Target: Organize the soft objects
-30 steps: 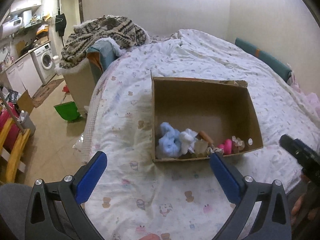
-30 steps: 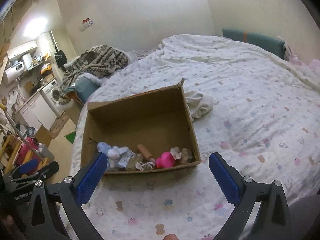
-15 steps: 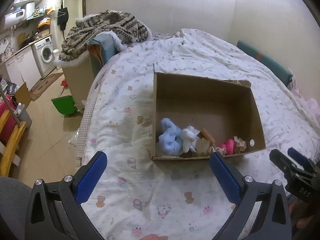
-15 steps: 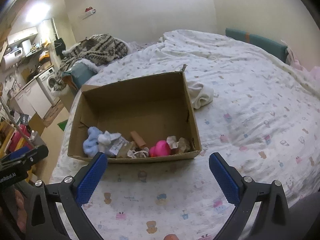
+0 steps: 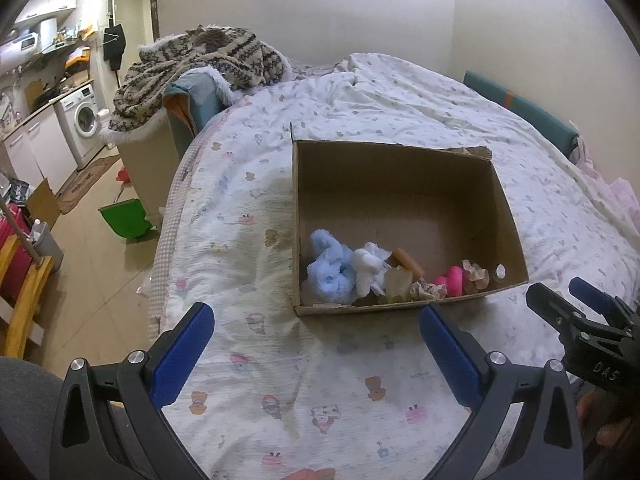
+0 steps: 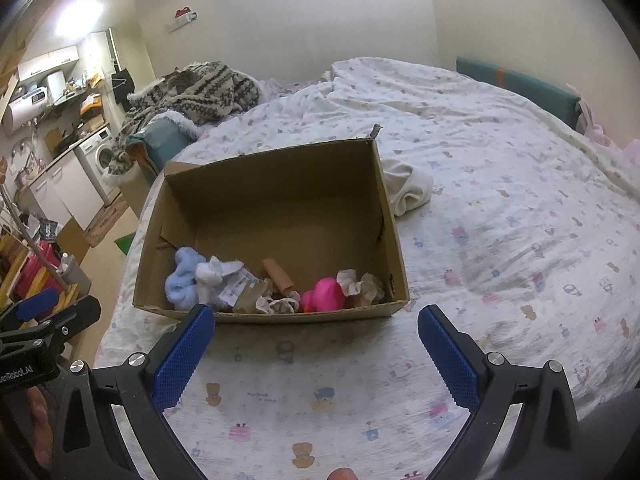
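An open cardboard box (image 5: 400,168) (image 6: 280,168) stands on the bed. Along its near wall lie a light blue plush (image 5: 330,274) (image 6: 182,276), a white plush (image 5: 370,266) (image 6: 214,274), a pink toy (image 5: 450,282) (image 6: 324,296), a brown tube (image 6: 278,274) and crumpled beige pieces (image 6: 360,284). My left gripper (image 5: 316,336) is open and empty, just short of the box's near left corner. My right gripper (image 6: 316,338) is open and empty, just short of the box's near wall. Each gripper shows at the edge of the other's view.
A white cloth (image 6: 410,190) lies on the bed right of the box. A patterned blanket pile (image 5: 204,60) sits at the bed's far left. A green bin (image 5: 124,220) and a washing machine (image 5: 86,120) stand on the floor to the left. A teal cushion (image 6: 520,88) lies by the wall.
Both grippers have moved closer to the box and slightly toward each other. Both stay open and empty. The things in the box have not moved.
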The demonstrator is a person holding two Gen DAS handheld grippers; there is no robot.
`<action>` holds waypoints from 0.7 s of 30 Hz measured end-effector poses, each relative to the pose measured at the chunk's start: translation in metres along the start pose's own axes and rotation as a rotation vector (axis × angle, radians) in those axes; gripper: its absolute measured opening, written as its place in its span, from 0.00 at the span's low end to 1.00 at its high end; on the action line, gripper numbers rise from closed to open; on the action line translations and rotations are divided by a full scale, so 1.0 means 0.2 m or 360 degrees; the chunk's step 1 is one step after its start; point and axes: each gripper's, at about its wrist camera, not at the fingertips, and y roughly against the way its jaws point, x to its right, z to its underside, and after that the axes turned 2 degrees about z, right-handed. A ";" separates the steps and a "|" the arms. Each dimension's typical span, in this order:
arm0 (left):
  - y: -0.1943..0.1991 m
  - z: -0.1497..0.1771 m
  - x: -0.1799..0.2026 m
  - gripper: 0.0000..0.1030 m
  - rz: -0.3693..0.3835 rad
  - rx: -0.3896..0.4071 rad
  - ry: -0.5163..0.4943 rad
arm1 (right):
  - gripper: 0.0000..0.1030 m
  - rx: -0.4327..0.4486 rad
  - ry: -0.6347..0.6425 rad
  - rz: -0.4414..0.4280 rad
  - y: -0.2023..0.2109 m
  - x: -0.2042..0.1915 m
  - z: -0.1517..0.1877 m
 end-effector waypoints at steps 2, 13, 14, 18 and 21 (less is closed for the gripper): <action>0.00 0.00 0.00 1.00 -0.0006 0.0003 0.0000 | 1.00 -0.0003 0.0006 0.0003 0.00 0.00 0.00; -0.01 -0.01 0.00 1.00 0.0009 0.0002 0.0018 | 1.00 0.0000 0.0033 0.0018 -0.01 -0.03 -0.01; -0.01 -0.01 0.00 1.00 0.0011 0.0004 0.0020 | 1.00 -0.0002 0.0034 0.0018 -0.01 -0.03 -0.01; -0.01 -0.01 0.00 1.00 0.0020 -0.0001 0.0022 | 1.00 -0.0004 0.0038 0.0019 -0.01 -0.03 -0.01; -0.01 -0.01 0.01 1.00 0.0019 -0.0002 0.0020 | 1.00 -0.0002 0.0037 0.0018 -0.01 -0.03 -0.01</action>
